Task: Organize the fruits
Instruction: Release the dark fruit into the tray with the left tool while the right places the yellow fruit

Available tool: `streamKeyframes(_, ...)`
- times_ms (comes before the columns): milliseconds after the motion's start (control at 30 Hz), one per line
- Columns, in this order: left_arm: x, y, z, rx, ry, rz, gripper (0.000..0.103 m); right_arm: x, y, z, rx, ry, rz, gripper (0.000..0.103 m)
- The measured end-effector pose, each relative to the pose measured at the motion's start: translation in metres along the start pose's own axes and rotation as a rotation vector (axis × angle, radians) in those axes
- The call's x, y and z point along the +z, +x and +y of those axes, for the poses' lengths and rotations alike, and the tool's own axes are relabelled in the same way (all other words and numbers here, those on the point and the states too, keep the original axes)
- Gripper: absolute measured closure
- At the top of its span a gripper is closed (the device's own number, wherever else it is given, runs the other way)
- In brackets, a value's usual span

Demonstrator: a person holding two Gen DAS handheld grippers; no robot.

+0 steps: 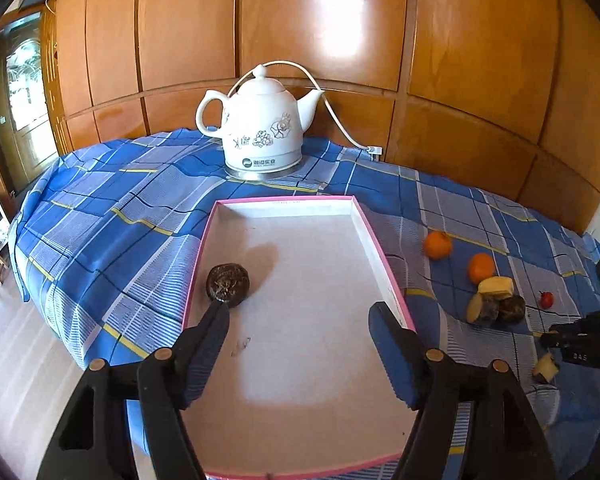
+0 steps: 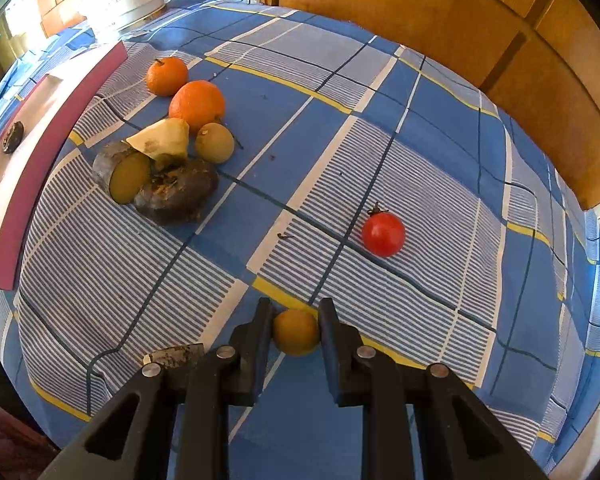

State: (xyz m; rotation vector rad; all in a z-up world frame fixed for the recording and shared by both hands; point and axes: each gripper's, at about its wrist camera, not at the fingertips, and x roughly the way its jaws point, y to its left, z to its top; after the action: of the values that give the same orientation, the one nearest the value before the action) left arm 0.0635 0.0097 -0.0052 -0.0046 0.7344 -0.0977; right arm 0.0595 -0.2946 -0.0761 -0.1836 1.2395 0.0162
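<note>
One dark fruit [image 1: 227, 285] lies in my pink tray [image 1: 384, 256]; right jaws clamp a yellow fruit [image 2: 296, 332], left jaws apart, oranges [image 2: 196, 105] waiting at ten o'clock.

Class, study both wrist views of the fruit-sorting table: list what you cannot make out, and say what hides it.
1. Left wrist view: the near end of the pink-rimmed tray is cut off by the frame edge and the left gripper.
2. Left wrist view: the right gripper is cropped at the edge; its grip is unreadable there.
3. Right wrist view: the kettle is cropped by the top edge.
4. Right wrist view: the underside of the small yellow fruit is hidden between the right gripper's fingers.
</note>
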Motion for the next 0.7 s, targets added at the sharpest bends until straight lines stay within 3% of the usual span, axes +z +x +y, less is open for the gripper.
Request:
streamKeyframes(533,-0.014,-0.007,-0.001,0.036,0.002,0.009,0.022,-0.01,-0.003,0.014,-0.034,-0.053,-0.012,0.08)
streamKeyframes(700,-0.014,-0.011,0.0,0.035,0.008,-0.003,0.02,-0.007,-0.017,0.01,0.011,-0.012,-0.055,0.08)
